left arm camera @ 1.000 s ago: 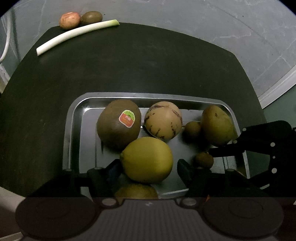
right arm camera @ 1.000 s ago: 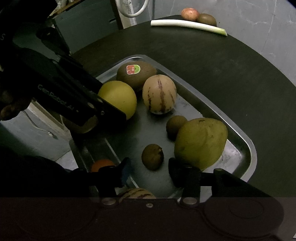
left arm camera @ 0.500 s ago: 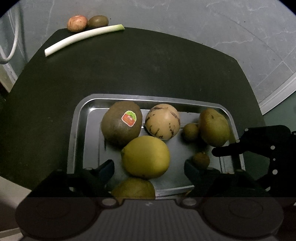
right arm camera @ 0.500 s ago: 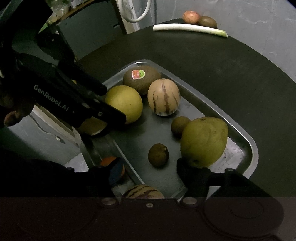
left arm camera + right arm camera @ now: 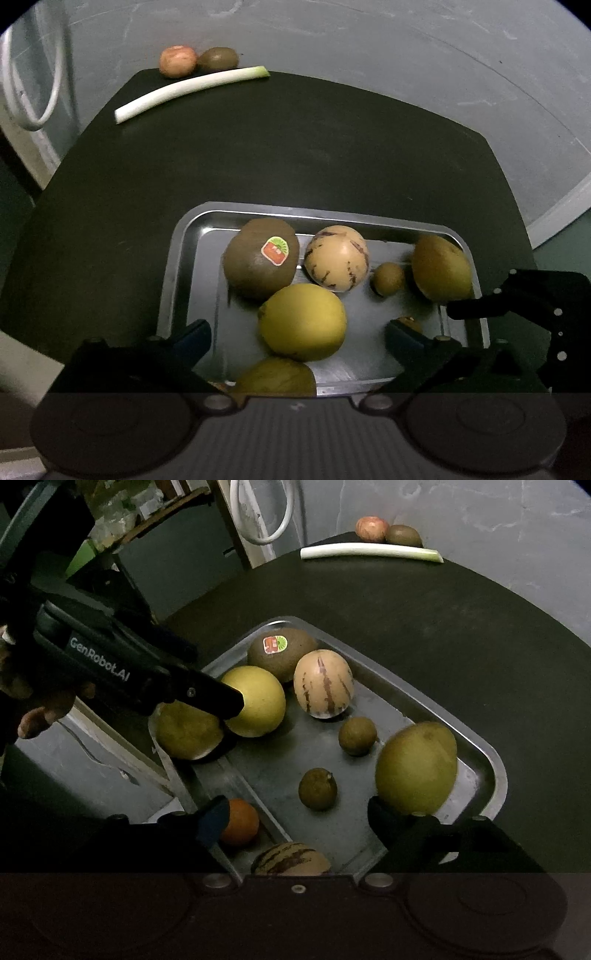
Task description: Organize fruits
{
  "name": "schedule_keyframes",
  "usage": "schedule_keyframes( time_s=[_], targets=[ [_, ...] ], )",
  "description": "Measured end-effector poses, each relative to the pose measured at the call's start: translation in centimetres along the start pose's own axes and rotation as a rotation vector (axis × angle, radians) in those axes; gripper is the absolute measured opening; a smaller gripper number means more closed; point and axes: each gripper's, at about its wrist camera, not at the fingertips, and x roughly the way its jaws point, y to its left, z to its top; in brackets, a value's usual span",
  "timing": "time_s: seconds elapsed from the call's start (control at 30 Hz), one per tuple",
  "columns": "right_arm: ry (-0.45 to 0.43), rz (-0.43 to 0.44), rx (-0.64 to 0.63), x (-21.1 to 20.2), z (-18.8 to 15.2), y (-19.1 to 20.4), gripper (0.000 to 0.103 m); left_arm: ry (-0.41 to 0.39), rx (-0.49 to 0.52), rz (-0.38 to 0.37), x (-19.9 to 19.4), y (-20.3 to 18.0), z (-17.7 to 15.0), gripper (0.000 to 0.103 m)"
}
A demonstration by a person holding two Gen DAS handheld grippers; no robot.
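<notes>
Striped fruit point(image 5: 291, 860), perhaps half hidden.

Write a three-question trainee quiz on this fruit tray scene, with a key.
1. True or false: the left hand-held gripper is shut on the round yellow fruit.
2. Which fruit carries a sticker? A) the striped fruit B) the big brown kiwi C) the orange
3. Fill in: the leek lies on the table, ____ the metal tray.

Key: 1 false, it is open with a finger on each side; 2 B; 3 outside.
</notes>
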Motion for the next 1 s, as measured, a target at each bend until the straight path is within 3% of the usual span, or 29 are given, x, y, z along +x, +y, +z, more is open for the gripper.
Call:
schedule_keyframes(
  time_s=[0.6, 1.0],
  targets=[
    [-0.100, 0.062, 0.017, -0.9, 0.4, -0.7, 0.096, -0.055, -0.196, 0.110, -1.9, 2.2, -1.3, 0.102],
    [-0.244, 0.066, -0.023, -4.0, -0.8, -1.7, 0.102, -0.111, -0.329, 0.159, -2.6, 1.3, -2.5, 0.102]
  ],
)
